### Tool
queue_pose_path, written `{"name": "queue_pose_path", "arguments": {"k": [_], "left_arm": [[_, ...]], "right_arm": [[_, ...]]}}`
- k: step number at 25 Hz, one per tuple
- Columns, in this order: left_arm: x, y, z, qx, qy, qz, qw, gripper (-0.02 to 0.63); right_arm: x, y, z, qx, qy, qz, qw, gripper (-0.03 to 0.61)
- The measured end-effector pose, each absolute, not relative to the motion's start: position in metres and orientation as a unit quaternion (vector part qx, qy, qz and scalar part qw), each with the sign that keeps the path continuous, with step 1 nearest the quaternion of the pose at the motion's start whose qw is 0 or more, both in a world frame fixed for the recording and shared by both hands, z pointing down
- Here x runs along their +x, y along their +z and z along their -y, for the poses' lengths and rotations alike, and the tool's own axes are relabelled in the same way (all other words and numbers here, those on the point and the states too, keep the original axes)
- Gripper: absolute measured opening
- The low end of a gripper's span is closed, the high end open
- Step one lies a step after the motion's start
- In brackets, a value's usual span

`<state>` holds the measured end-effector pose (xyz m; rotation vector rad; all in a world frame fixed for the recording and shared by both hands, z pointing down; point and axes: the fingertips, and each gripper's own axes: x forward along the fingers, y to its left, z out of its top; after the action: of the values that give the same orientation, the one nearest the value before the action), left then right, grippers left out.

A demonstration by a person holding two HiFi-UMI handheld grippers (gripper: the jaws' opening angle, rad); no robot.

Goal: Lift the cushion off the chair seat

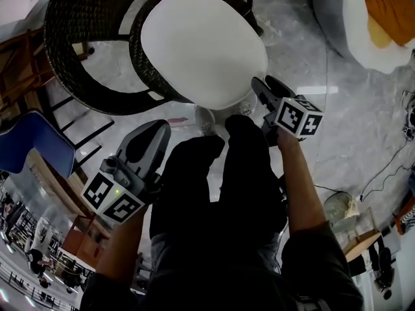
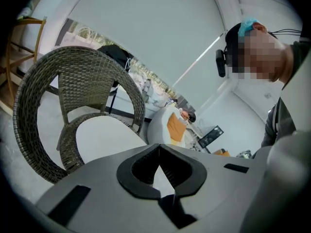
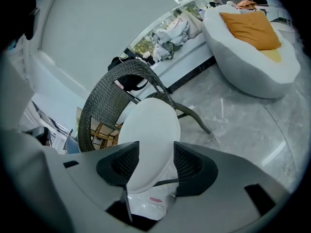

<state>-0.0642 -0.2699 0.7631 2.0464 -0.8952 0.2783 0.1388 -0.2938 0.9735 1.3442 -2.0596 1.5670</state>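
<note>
**Framing the cushion's edge with the right tool**

A pale marble floor [image 1: 324, 109] fills the head view. On it stands a dark wicker chair [image 1: 71, 50] with a rounded back. The white cushion [image 1: 201, 44] lies flat on the chair's seat, inside the woven rim. Well apart, at the upper right, sits a grey beanbag seat [image 1: 350, 37] with an orange pillow [image 1: 389, 5] on it. The person's legs [image 1: 220, 193] in black stand just before the chair. The right tool [image 3: 151, 161] is at the cushion's near edge, jaws wide apart, with the edge showing between them and unpinched. The left tool [image 2: 159, 149] hangs lower by the left leg, its tips closed together on nothing.
</note>
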Motion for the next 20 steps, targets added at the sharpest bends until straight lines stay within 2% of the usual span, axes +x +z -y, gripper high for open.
{"name": "queue_pose_path", "arguments": {"k": [6,14,20], "left_arm": [[-0.063,0.785,0.267,0.820,0.121,0.357,0.432,0.012],[-0.076,0.802,0.268,0.814,0.122,0.370,0.431,0.012],[-0.078,0.793,0.266,0.812,0.116,0.374,0.433,0.012]], "right_arm": [[0.138,1.003,0.290,0.448,0.554,0.694,0.099,0.205],[0.120,1.026,0.291,0.422,0.575,0.695,0.093,0.203],[0.116,1.010,0.293,0.423,0.561,0.705,0.098,0.093]]}}
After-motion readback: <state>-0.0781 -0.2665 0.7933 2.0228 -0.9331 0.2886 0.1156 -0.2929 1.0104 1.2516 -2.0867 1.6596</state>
